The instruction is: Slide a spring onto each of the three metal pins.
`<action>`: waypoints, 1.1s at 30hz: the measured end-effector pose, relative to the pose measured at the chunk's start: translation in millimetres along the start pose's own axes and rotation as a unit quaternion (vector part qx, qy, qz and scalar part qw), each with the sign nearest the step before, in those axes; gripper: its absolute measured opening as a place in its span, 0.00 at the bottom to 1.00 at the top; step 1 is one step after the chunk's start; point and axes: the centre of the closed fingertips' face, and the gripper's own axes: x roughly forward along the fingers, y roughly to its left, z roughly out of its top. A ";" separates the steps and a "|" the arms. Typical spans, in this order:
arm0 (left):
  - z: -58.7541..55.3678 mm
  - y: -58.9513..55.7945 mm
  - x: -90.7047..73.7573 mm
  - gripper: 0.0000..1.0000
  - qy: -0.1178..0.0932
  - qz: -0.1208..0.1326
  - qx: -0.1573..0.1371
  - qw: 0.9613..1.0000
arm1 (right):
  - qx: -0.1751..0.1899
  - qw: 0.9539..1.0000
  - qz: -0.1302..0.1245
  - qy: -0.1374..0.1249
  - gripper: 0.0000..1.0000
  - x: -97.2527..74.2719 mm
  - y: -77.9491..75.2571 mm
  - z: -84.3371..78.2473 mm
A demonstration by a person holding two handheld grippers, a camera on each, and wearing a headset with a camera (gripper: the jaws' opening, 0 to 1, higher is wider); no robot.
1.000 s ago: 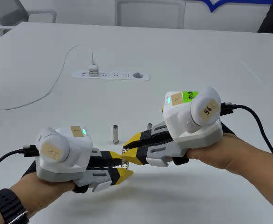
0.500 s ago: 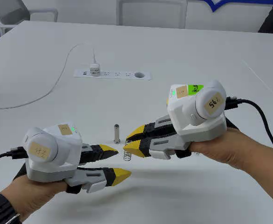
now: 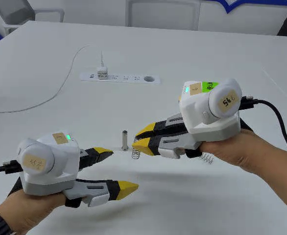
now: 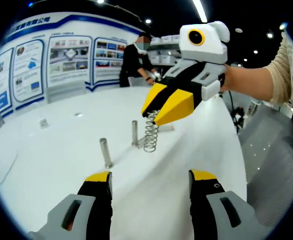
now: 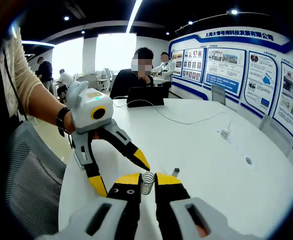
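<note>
The left gripper (image 3: 121, 169) has backed away, jaws apart, leaving the spring (image 3: 135, 153) clamped in the right gripper (image 3: 141, 138) alone, just beside a mid-tabletop pin (image 3: 125, 139); threading looks next.

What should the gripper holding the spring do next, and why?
Probably lift the spring a little and bring it over the top of the pin beside it. The right gripper is shut on the spring, which seems to hang lower than that pin's top, so it cannot slide on yet. The left gripper is open and holds nothing.
</note>
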 end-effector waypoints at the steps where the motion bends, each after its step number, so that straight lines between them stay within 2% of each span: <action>1: -0.3 0.6 -0.4 0.63 -0.001 0.001 -0.001 1.000 | -0.001 1.000 -0.002 -0.001 0.11 0.2 -1.4 1.1; 18: -1.2 5.9 -8.7 0.70 -0.008 0.018 -0.010 1.000 | -0.018 0.999 -0.034 -0.020 0.11 9.7 -29.9 26.3; 28: -4.5 7.3 -13.2 0.71 -0.008 0.023 -0.014 1.000 | -0.020 0.999 -0.042 -0.014 0.11 23.0 -46.3 29.5; 33: -6.8 8.2 -13.8 0.70 -0.007 0.025 -0.017 1.000 | -0.020 0.999 -0.042 -0.010 0.11 29.0 -47.4 28.4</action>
